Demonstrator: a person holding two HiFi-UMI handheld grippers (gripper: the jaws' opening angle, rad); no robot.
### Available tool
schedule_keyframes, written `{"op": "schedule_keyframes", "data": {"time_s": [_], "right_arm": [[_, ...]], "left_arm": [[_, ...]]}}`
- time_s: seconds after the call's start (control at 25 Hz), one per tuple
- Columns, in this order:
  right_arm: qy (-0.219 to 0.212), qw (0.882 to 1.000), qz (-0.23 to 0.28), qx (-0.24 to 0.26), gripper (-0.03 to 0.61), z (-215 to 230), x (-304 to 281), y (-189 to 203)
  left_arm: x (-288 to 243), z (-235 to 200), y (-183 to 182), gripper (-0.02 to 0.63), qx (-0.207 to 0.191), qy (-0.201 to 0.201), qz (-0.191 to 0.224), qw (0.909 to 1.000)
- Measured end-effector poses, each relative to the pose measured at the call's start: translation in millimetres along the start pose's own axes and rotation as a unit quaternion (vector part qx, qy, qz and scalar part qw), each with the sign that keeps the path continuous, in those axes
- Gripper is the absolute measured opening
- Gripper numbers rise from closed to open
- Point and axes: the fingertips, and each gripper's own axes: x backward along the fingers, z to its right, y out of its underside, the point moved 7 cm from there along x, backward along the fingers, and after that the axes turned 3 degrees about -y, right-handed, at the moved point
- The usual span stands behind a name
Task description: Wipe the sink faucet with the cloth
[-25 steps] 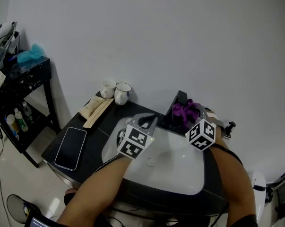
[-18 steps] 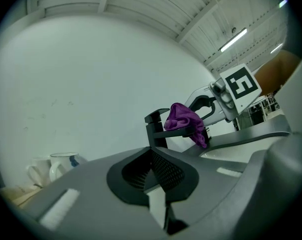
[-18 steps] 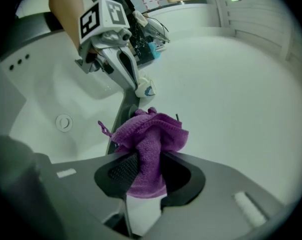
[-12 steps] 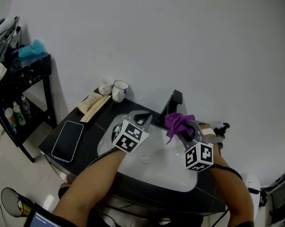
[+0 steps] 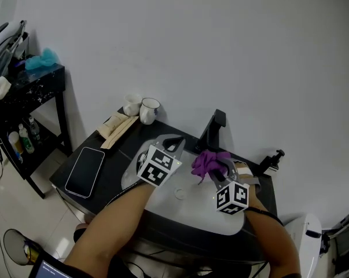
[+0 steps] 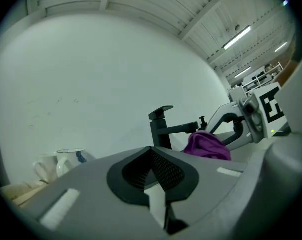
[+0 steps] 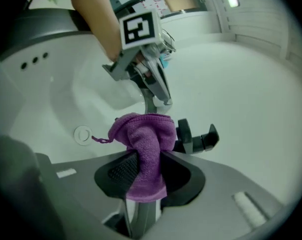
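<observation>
Pinching the cloth (image 7: 143, 144), right hand-held gripper (image 7: 143, 173) sits near, maybe touching, faucet (image 5: 212, 130)

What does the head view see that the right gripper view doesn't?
Only the head view shows the phone, the two mugs and the black shelf. Only the right gripper view shows the right gripper's jaws pinching the purple cloth. Both show the cloth, the black faucet, the white sink and the left gripper.

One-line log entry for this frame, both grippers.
left gripper: shut, empty, over sink | right gripper: shut on purple cloth | cloth: by faucet spout, contact unclear
</observation>
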Motion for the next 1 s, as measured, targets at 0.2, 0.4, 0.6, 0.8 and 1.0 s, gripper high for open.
{"op": "schedule_keyframes", "data": {"time_s": [0.2, 0.4, 0.6, 0.8, 1.0], "right_arm": [[0.015, 0.996, -0.032, -0.078, 0.130, 22.4, -41.4, 18.3], [0.026, 0.995, -0.032, -0.086, 0.130, 40.7, -63.5, 18.8], [0.026, 0.995, -0.037, -0.084, 0.130, 47.9, -71.4, 19.3], [0.018, 0.995, -0.044, -0.084, 0.130, 46.2, -76.4, 18.5], [-0.015, 0.995, -0.070, -0.067, 0.130, 32.8, -86.4, 24.9]], "left_arm": [[-2.2, 1.3, -1.4, 0.017, 0.005, 0.003, 0.003, 1.0000], [-6.8, 5.2, -3.2, 0.017, 0.009, 0.017, 0.013, 0.9997], [-7.0, 6.2, -4.8, 0.017, 0.015, 0.019, 0.017, 0.9996], [-6.6, 4.0, -3.7, 0.017, 0.017, 0.018, 0.014, 0.9996], [-7.0, 4.5, -2.6, 0.017, 0.016, 0.017, 0.010, 0.9997]]}}
